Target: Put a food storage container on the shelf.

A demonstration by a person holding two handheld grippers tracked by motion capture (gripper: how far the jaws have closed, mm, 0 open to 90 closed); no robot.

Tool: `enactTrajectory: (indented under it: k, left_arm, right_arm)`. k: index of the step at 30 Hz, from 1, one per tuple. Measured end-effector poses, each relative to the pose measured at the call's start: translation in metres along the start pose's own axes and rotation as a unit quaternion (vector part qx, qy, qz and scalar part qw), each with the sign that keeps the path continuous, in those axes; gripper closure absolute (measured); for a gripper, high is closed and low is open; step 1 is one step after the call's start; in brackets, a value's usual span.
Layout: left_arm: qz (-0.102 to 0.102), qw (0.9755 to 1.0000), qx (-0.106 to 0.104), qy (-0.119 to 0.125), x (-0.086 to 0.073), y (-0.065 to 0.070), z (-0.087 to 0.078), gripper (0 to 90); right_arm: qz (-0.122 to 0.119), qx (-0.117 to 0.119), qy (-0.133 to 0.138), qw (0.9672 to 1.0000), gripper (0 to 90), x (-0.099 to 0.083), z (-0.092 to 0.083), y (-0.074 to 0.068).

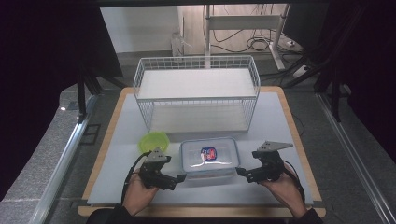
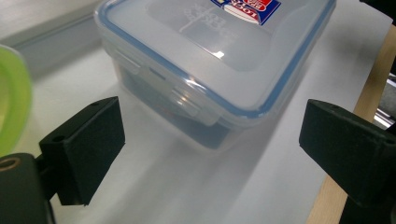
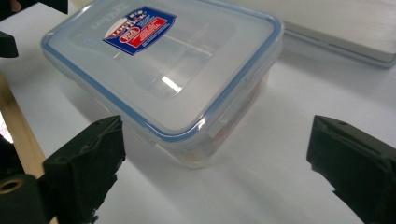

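My left gripper [image 1: 181, 178] and right gripper [image 1: 240, 171], both spread wide, flank the lidded food container [image 1: 208, 160], its long axis running between them.

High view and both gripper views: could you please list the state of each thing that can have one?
Plastic food container: lid on, upright on the white mat, untouched.
Green bowl: upright, left of the container; contents cannot be told.
Wire basket: on its side, opening toward the person, nothing inside.
Left gripper: open, beside the container's left end, not touching.
Right gripper: open, beside the container's right end, not touching.
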State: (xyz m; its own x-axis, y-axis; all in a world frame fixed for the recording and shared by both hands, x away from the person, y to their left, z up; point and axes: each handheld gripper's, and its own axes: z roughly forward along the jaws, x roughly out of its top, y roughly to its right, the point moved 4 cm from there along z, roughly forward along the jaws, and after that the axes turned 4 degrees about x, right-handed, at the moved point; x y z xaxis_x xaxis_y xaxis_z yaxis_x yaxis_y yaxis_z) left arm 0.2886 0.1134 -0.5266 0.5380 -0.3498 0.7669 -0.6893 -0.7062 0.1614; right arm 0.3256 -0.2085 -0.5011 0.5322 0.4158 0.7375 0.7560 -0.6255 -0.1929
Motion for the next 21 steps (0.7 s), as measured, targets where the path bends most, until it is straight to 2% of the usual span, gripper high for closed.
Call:
enactTrajectory:
  k: [5,6,12,14,19,21]
  left_arm:
    - [-0.018,0.9997,-0.007,-0.013,0.004,-0.001,0.011,6.6]
    - [-0.028,0.9994,-0.013,-0.016,0.006,-0.002,0.014,6.3]
    - [-0.048,0.9978,-0.038,-0.026,0.011,-0.002,0.029,3.9]
    - [-0.052,0.9973,-0.040,-0.034,0.012,-0.002,0.032,2.0]
    - [-0.065,0.9961,-0.047,-0.035,0.013,-0.003,0.035,0.0]
    - [-0.073,0.9954,-0.051,-0.034,0.013,-0.004,0.035,0.0]
  right_arm:
    - [0.006,0.012,-0.016,0.9998,3.5,0.007,0.011,0.002]
    - [0.007,0.016,-0.020,0.9997,3.5,0.008,0.013,0.002]
    - [0.020,0.054,-0.041,0.9975,5.2,0.014,0.031,0.002]
    - [0.027,0.069,-0.043,0.9963,5.2,0.017,0.035,0.002]
    - [0.041,0.074,-0.044,0.9955,7.5,0.020,0.040,0.007]
    - [0.058,0.090,-0.046,0.9932,6.4,0.021,0.045,0.011]
